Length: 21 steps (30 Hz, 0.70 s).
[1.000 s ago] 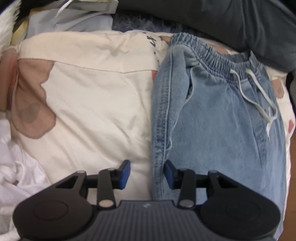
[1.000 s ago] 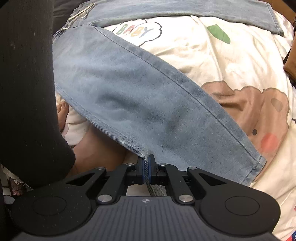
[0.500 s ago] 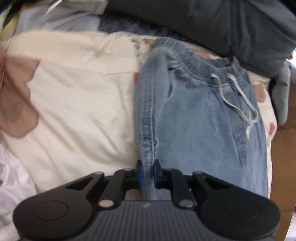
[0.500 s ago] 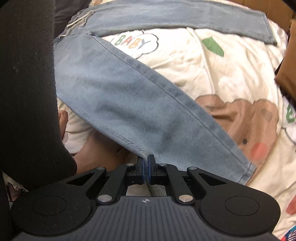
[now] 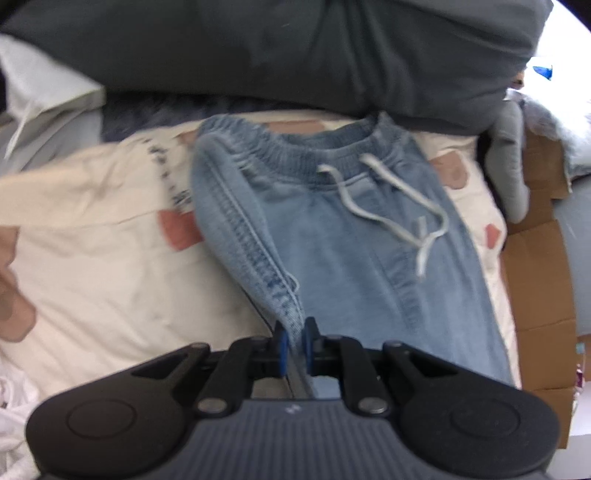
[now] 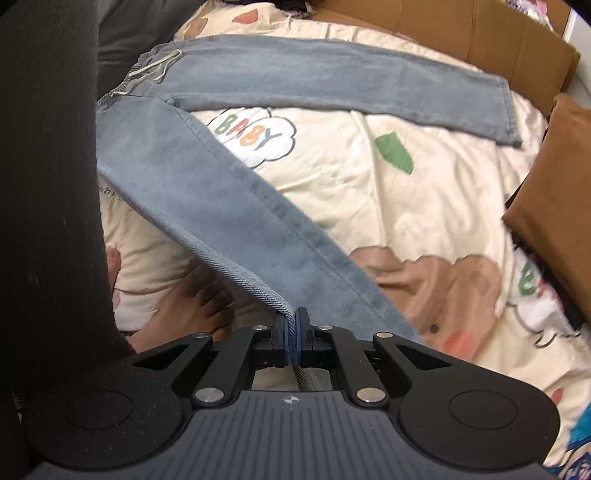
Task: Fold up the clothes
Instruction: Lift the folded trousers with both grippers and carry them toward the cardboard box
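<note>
Surface: cream cartoon-print quilt [image 6: 369, 184], cardboard [image 6: 461, 29] along far edge.
Jeans [image 5: 351, 258]: spread on quilt, legs apart.
Left gripper [image 5: 293, 343]: clamped on side seam below waistband.
Right gripper [image 6: 291, 341]: clamped on near leg's edge.

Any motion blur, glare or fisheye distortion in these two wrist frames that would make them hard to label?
Left wrist view: motion-smeared, the jeans seam and drawstring soft, the window corner top right blown out. Right wrist view: sharper, the BABY print legible, slight blur near the clamped trouser leg; fisheye bends the cardboard edge. Both grippers stay crisp.
</note>
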{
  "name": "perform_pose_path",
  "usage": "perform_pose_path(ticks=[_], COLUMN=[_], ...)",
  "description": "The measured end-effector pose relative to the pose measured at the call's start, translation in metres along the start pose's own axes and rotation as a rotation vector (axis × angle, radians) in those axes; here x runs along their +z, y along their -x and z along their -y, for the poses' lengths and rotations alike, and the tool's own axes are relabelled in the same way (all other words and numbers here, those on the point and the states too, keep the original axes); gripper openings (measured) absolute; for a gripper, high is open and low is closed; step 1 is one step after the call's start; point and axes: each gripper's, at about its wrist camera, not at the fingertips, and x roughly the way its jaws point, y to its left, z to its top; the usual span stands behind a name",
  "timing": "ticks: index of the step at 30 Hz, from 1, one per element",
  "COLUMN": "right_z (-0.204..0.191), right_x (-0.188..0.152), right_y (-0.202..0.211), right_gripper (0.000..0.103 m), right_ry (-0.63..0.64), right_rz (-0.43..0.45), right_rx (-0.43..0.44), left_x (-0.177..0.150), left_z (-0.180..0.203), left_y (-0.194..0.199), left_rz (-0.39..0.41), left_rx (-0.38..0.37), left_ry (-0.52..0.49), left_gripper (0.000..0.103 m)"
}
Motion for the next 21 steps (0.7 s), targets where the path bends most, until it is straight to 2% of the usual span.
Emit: perform_pose_path(ticks=[11,15,21], right_z=[0.012,0.016,0.025], right_x=[0.054,0.076,0.107], right_y=[0.053,0.068,0.082], right_gripper=[0.0,0.0,0.0], right_ry=[0.049,0.079,0.111], right_rz=[0.082,0.105,0.156], right_rx=[-0.087,-0.121,-0.155], left_x=[0.036,0.048,0.061], left_z=[0.074,0.096,0.123], left_y=[0.015,0.017,0.011], left_rz=[0.033,0.04,0.04], left_rx=[-0.105,-0.134,-0.113], left_ry=[-0.113,-0.124,-0.171], left_gripper=[0.007,0.007,0.007])
